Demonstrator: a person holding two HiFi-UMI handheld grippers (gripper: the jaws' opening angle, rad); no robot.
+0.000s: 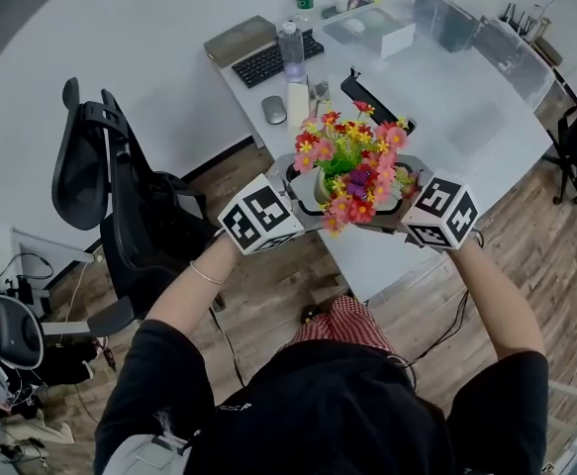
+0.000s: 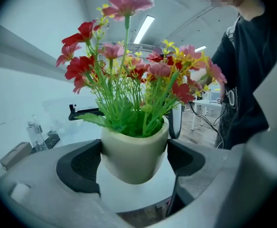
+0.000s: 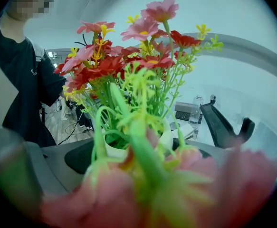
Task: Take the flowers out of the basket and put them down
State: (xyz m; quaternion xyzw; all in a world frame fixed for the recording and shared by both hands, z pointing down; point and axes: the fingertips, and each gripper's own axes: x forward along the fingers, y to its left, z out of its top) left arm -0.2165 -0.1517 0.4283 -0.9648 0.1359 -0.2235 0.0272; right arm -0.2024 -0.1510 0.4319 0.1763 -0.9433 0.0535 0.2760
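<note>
A bunch of red, pink and yellow artificial flowers [image 1: 352, 166] stands in a small white pot [image 1: 320, 188], held in the air over the near edge of the white table [image 1: 436, 117]. My left gripper [image 1: 303, 194] comes in from the left. In the left gripper view its black pads clamp both sides of the pot [image 2: 134, 156]. My right gripper [image 1: 397, 201] comes in from the right, opposite it. In the right gripper view the pot [image 3: 114, 148] sits between the pads, with blurred blossoms [image 3: 148, 184] close in front. No basket is in view.
On the table lie a keyboard [image 1: 268, 62], a mouse [image 1: 274, 110], a water bottle [image 1: 291, 52] and clear plastic boxes [image 1: 446, 23]. A black office chair [image 1: 120, 196] stands to the left on the wood floor. The person's legs are below the pot.
</note>
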